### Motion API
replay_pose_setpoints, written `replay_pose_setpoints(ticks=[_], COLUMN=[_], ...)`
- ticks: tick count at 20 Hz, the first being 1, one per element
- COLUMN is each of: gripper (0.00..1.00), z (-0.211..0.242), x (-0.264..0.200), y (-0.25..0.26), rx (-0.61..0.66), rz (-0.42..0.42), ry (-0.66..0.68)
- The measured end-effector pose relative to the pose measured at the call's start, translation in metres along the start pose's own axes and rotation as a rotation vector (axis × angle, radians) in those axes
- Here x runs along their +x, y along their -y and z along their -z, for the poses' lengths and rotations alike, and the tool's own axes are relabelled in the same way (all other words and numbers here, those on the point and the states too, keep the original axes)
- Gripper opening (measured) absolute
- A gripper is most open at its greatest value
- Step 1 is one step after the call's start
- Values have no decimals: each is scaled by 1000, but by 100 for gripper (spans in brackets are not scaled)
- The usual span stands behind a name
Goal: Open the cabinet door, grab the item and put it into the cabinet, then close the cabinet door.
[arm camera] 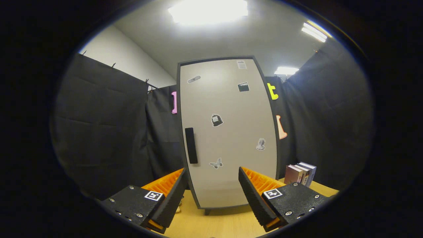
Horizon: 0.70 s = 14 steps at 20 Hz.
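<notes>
Our gripper (213, 185) has its 2 fingers spread wide, nothing between them, and we're hovering above the wooden table (218, 224). Straight ahead stands the cabinet door (228, 132), shut. Its dark handle (191, 145) runs vertically, up and slightly left of our left finger. Off to the right, beyond the right finger, books (300, 173) stand beside the cabinet, probably our item.
</notes>
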State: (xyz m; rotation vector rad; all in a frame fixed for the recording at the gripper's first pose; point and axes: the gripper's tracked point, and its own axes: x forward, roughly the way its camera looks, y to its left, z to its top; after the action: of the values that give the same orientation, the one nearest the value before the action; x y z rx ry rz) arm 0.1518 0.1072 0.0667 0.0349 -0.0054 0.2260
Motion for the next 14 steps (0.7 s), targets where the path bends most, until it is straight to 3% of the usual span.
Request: replay_pose_setpoints(ticks=[10, 14], gripper=[94, 94], z=[-13, 3], x=[106, 150], y=[-40, -45], rx=[33, 48], rz=[-87, -90], ry=[-19, -98])
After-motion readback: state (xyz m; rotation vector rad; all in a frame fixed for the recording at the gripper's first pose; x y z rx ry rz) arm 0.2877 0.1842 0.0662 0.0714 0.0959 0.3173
